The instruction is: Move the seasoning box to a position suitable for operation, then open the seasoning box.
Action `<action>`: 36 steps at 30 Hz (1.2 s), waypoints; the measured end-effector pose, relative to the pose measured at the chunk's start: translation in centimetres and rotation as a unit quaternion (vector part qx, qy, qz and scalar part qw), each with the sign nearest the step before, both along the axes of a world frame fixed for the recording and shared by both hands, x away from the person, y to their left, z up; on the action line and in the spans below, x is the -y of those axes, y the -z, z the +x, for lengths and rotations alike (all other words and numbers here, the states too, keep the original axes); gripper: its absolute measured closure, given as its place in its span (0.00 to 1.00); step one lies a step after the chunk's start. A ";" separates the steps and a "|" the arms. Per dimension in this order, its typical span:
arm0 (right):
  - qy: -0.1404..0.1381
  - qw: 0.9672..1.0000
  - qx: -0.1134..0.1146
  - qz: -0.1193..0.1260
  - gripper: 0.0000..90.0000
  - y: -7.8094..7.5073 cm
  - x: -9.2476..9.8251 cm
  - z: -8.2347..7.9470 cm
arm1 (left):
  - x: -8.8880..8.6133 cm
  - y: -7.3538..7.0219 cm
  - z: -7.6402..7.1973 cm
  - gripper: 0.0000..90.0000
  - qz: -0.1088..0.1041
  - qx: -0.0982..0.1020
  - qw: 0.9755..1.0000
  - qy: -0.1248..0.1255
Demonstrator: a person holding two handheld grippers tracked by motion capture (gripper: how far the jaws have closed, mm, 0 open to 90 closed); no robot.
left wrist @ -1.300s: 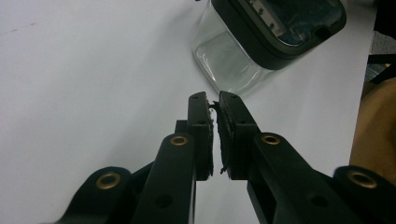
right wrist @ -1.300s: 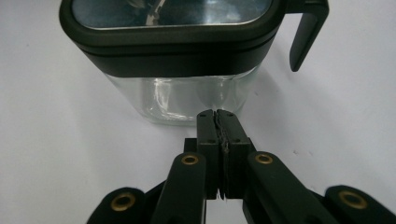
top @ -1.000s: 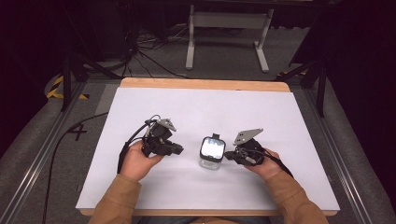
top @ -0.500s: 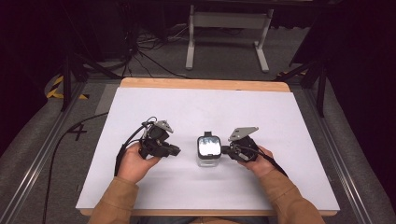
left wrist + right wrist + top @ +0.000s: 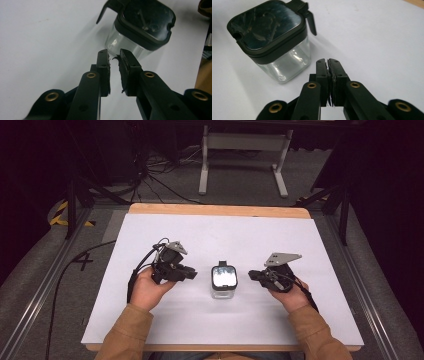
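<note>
**Jar between two grippers on a white tabletop**

High view: a white sheet covers the tabletop (image 5: 200, 325), with a wooden edge along the far side. Grey carpet surrounds it, with black cables and a grey metal stand (image 5: 244, 155) in the dim room beyond. A small jar (image 5: 223, 281) stands near the middle. The left gripper (image 5: 192, 272) and right gripper (image 5: 253, 275) flank it, each near but apart from it, both held by hands in tan sleeves.

Left gripper view: the left gripper (image 5: 113, 56) has its black jaws slightly parted, nothing between them; the pads (image 5: 123, 72) look torn and ragged. Just beyond stands the jar (image 5: 140, 27), clear glass with rounded corners and a black-rimmed square lid. Its contents are unclear.

Right gripper view: the right gripper (image 5: 328, 62) has its jaws pressed together, empty. The jar (image 5: 275, 42) sits beside them, not touching, a black tab hanging from its lid.
</note>
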State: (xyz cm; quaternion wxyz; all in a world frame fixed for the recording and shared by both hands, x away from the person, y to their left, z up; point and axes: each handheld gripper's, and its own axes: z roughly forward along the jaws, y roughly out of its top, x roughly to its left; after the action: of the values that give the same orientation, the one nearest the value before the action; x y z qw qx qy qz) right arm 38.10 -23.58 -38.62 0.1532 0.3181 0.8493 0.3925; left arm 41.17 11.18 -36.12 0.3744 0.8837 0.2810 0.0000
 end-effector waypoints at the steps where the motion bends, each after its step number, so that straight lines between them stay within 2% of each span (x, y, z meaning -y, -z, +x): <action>1: 0.005 1.000 0.002 0.003 0.97 -0.2 0.4 -0.1 | 0.1 -0.1 0.0 0.87 -0.006 0.002 1.000 -0.003; 2: 0.013 1.000 0.004 0.006 0.98 -0.4 0.8 -0.3 | 0.2 -0.2 0.0 0.86 -0.007 0.003 1.000 -0.007; 3: 0.020 1.000 0.004 0.012 0.98 -0.5 1.2 -0.4 | 0.3 -0.4 0.1 0.86 -0.006 0.013 1.000 -0.005; 10: 0.041 0.999 0.006 0.032 0.98 -1.2 3.0 -1.3 | 1.1 -1.6 0.6 0.86 -0.050 0.041 0.998 -0.017; 14: 0.050 0.998 0.003 0.032 0.98 -1.0 3.5 -1.7 | 2.0 -2.0 1.1 0.86 -0.068 0.052 0.996 -0.007; 16: 0.053 0.998 0.005 0.031 0.98 -0.9 3.7 -2.0 | 2.6 -2.1 1.3 0.86 -0.065 0.056 0.996 -0.001; 21: 0.065 0.997 0.007 0.033 0.98 -1.0 4.5 -3.0 | 4.1 -2.3 2.0 0.86 -0.069 0.055 0.996 0.017; 25: 0.075 0.996 0.004 0.037 0.98 -0.8 5.1 -3.6 | 5.0 -2.0 2.7 0.87 -0.071 0.046 0.996 0.026; 26: 0.080 0.996 0.001 0.038 0.98 -0.6 5.4 -3.9 | 5.6 -1.8 3.2 0.87 -0.080 0.042 0.995 0.029; 27: 0.080 0.996 0.001 0.038 0.98 -0.6 5.4 -3.9 | 5.6 -1.8 3.2 0.87 -0.080 0.042 0.995 0.029; 31: 0.087 0.996 -0.004 0.037 0.97 -0.3 5.8 -4.3 | 6.7 -0.9 3.9 0.89 -0.068 0.035 0.997 0.030; 32: 0.088 0.995 -0.004 0.038 0.97 -0.3 5.8 -4.4 | 6.9 -0.7 4.2 0.90 -0.055 0.032 0.997 0.036; 36: 0.087 0.996 -0.005 0.034 0.97 -0.1 5.9 -4.6 | 7.3 -0.1 4.6 0.91 -0.056 0.025 0.997 0.035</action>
State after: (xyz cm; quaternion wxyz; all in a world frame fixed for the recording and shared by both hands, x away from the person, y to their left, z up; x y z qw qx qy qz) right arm 33.49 -29.53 -38.49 0.1719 0.3981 0.8049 0.4051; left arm 45.77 3.86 -36.00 0.4304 0.8701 0.2401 -0.0063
